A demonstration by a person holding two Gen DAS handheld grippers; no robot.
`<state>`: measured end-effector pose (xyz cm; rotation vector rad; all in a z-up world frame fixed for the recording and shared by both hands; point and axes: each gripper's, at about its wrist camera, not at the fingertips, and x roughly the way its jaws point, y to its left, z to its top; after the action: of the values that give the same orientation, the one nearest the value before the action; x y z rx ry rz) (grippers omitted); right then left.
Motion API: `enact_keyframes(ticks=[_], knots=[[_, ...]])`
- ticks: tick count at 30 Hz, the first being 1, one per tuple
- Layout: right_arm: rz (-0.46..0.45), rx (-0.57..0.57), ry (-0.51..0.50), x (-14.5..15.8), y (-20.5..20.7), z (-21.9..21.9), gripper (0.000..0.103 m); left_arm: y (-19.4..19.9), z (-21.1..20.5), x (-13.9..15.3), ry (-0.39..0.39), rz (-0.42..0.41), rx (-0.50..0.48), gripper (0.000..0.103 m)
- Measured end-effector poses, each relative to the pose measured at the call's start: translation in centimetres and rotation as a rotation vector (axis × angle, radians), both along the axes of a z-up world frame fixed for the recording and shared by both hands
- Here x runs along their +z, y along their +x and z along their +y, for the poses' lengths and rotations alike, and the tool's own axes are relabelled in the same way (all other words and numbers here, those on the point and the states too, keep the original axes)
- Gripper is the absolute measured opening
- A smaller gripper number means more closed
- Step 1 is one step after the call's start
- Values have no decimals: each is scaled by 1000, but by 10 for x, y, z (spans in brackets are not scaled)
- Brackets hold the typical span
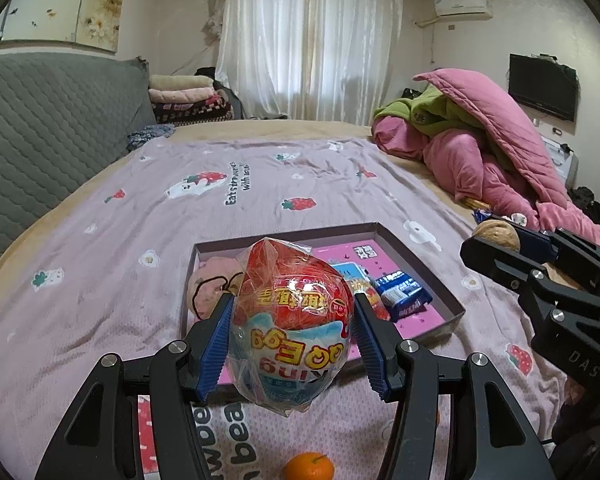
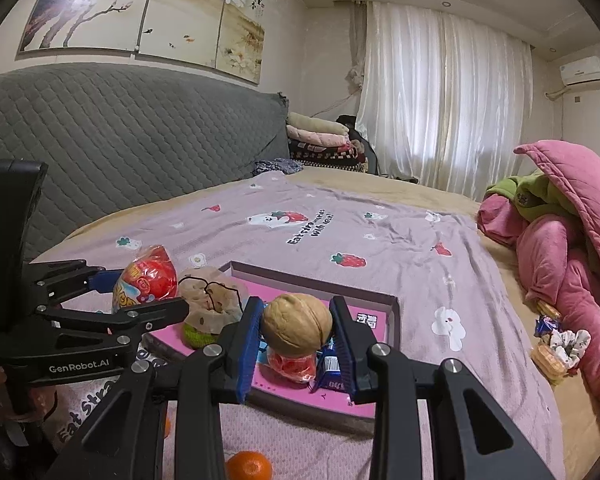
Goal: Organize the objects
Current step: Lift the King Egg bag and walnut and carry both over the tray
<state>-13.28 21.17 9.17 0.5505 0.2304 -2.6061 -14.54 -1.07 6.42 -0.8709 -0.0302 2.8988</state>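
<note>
Left hand-held gripper (image 1: 294, 322), seen from its own wrist camera, pinches a wrapped toy egg (image 1: 294, 320) between its blue ribbed pads, held in the air above the near edge of the shallow box (image 1: 420, 260) on the bed. The egg is red on top, pale blue and white below, with yellow lettering, all under loose crinkly film. It looks light and rigid, though the film is likely slippery; a hold across the widest part, as now, seems safest. Inside the box lie a beige plush piece (image 1: 210, 284) and a blue snack packet (image 1: 404, 294). A tangerine (image 1: 308, 466) sits on the blanket below.

From the right wrist camera, the right hand-held gripper (image 2: 296, 330) is clamped on a walnut (image 2: 297, 324), held above the box's pink floor. The nut is tan, wrinkled and hard, probably light and apt to roll out unless squeezed across its middle. The left tool with its egg shows at left.
</note>
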Motion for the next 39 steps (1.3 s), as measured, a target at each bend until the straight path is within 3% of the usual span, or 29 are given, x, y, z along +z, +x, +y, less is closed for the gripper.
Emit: enact_keyframes(ticks=[22, 39], knots=[[-1, -16, 45, 2, -43, -5, 34, -61, 9, 0, -6, -35, -18, 59], [-290, -72, 130, -81, -76, 5, 35, -86, 24, -62, -44, -177, -58, 59]])
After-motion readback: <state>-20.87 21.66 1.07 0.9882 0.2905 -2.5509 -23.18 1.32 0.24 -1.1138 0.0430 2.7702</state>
